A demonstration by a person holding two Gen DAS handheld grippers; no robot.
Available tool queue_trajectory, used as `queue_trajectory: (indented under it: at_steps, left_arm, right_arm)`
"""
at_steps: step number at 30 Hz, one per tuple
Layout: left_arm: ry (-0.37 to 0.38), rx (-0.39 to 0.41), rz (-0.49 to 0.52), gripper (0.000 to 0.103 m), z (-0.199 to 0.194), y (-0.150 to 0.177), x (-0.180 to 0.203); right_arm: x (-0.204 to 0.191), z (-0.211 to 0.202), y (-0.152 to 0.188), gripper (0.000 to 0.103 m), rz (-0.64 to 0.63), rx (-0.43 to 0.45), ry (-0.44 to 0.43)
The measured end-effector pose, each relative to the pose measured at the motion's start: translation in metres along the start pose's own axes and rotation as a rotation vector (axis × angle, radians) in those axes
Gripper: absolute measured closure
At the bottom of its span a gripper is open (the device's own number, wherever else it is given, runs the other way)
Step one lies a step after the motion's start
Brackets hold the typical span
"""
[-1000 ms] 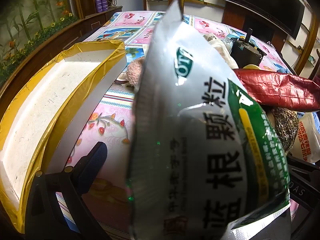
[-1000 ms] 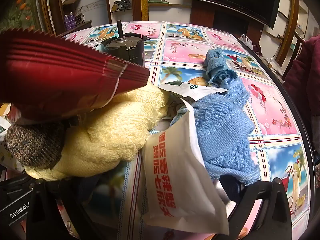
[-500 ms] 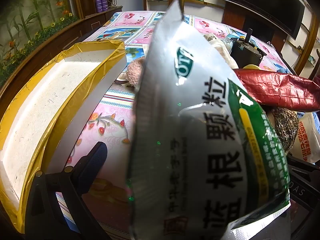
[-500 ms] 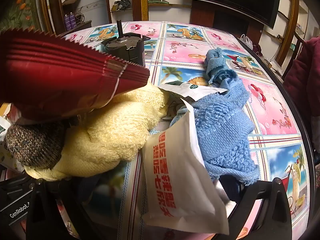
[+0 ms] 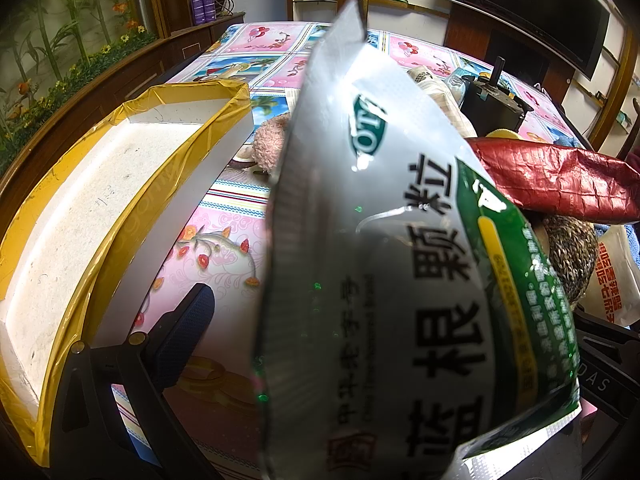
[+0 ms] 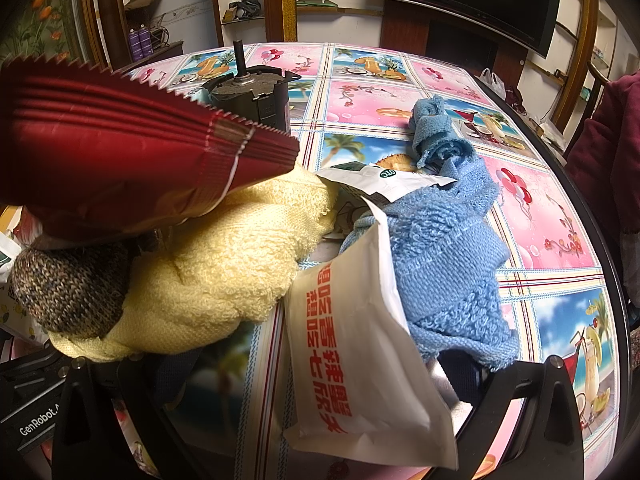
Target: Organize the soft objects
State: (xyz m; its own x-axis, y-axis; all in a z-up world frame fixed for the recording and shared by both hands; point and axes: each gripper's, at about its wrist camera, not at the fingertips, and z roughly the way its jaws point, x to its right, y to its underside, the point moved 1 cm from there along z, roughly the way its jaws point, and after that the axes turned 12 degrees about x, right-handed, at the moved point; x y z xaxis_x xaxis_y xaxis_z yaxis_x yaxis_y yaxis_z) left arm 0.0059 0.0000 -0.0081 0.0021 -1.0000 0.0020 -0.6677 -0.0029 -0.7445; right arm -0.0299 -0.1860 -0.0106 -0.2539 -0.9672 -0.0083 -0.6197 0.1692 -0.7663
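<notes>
In the left wrist view a large silver and green packet (image 5: 400,280) with Chinese characters stands upright right in front of the camera. It hides the right finger of my left gripper (image 5: 320,360); the left fingertip (image 5: 184,324) stands apart from the packet, so the grip cannot be told. In the right wrist view my right gripper (image 6: 320,380) is open, its fingers either side of a white packet (image 6: 360,344) with red characters. A yellow towel (image 6: 224,268), a blue towel (image 6: 444,264), a red foil bag (image 6: 120,164) and a brown knitted piece (image 6: 68,288) lie heaped just ahead.
A white foam box (image 5: 92,208) with yellow tape on its rim stands at the left. A pink plush toy (image 5: 272,140) lies behind the packet. A black motor (image 6: 252,92) stands behind the heap. The table's patterned cloth (image 6: 552,240) runs to a dark edge at the right.
</notes>
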Motion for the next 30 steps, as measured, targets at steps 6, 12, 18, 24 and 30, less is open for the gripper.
queue_trajectory:
  at_steps: [6,12,18,24,30]
  left_arm:
    - [0.000,0.000,0.000,0.000,0.0000,0.0000,0.0000]
    - [0.000,0.000,0.000,0.000,0.0000,0.0000,0.0000]
    - [0.000,0.000,0.000,0.000,0.0000,0.0000,-0.0001]
    - [0.000,0.000,0.000,0.000,0.0000,0.0000,0.0000]
    - [0.057,-0.015,0.051,0.000,-0.0021,0.0013,-0.0018]
  right_arm:
    - [0.0000,0.0000,0.0000,0.000,0.000,0.000,0.000]
    - [0.0001,0.0001,0.0000,0.000,0.000,0.000,0.000]
    - [0.0001,0.0001,0.0001,0.000,0.000,0.000,0.000]
    - [0.0001,0.0000,0.0003,0.000,0.000,0.000,0.000]
    - [0.0045,-0.0020,0.0020,0.000,-0.099,-0.019,-0.119]
